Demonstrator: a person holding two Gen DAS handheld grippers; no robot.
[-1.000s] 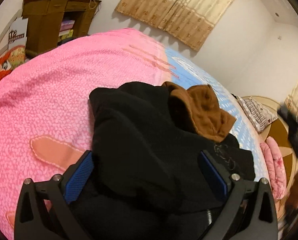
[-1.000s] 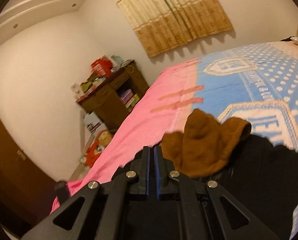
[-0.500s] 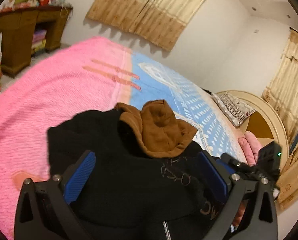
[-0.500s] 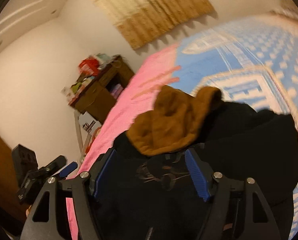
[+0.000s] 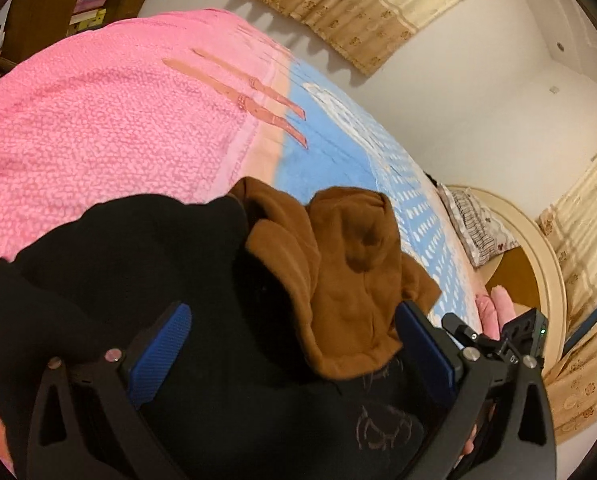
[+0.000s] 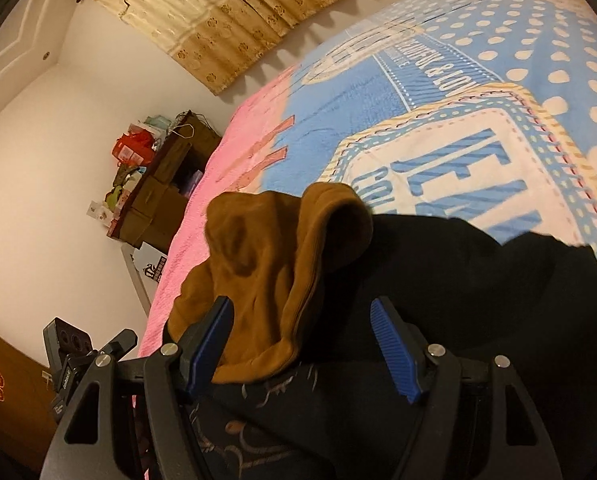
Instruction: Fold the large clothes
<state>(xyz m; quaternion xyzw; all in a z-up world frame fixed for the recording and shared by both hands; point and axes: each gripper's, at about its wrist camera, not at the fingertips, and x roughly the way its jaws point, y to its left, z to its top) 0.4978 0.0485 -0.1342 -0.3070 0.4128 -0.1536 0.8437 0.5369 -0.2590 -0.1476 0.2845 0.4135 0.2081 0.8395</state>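
A black hooded garment [image 5: 146,280] with a brown hood lining [image 5: 338,280] lies bunched on the bed. It also shows in the right wrist view [image 6: 458,288], with the brown hood [image 6: 266,264] towards the left. My left gripper [image 5: 294,356] is open, its blue pads on either side of the heap just above it. My right gripper [image 6: 302,348] is open too, with the left pad at the hood's edge. The right gripper's body [image 5: 510,344] shows at the lower right of the left wrist view.
The bed has a pink blanket [image 5: 98,112] and a blue dotted one [image 6: 498,80]. A wooden desk [image 6: 166,192] piled with things stands by the wall. A pillow [image 5: 474,228] and round headboard [image 5: 538,256] are at the bed's far end. Curtains [image 6: 226,12] hang behind.
My right gripper has opened from shut and moved over the hood. My left gripper stayed open and shifted over the garment, towards the hood.
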